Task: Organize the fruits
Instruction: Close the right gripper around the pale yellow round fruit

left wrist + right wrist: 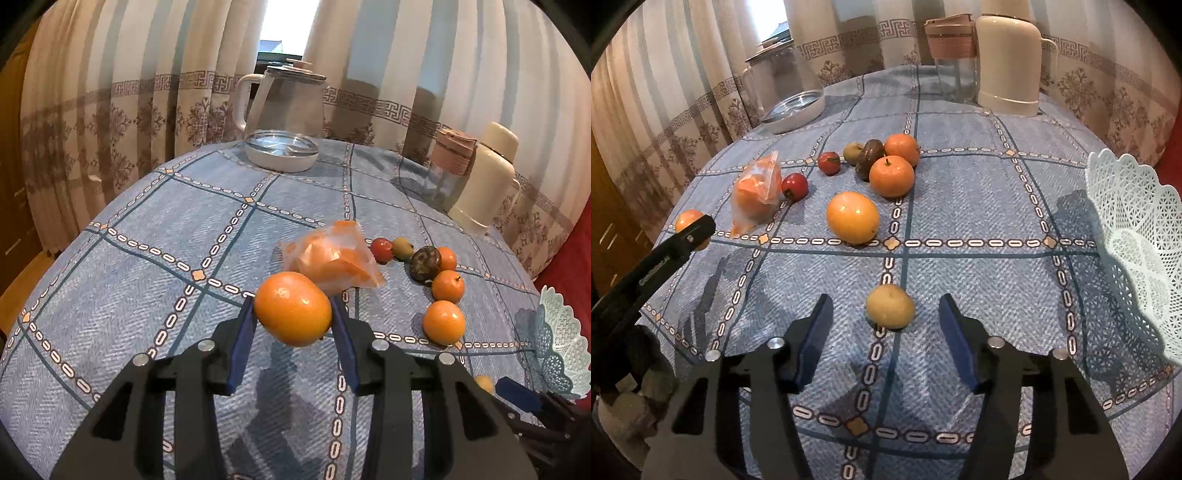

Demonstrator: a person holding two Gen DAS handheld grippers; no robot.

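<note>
So the left claw (293,314) is clamped on an orange (293,308), held up off the blue checked tablecloth (147,295). The right claw (886,332) is apart, with a small yellowish fruit (890,306) sitting on the cloth between its pads, not touched. More oranges and little fruits lie further back, with the white lacy basket (1137,258) off to the right.

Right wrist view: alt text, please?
The right hand-held gripper stands open around a small yellow fruit on the blue tablecloth. Oranges lie beyond; a white basket sits right.
</note>
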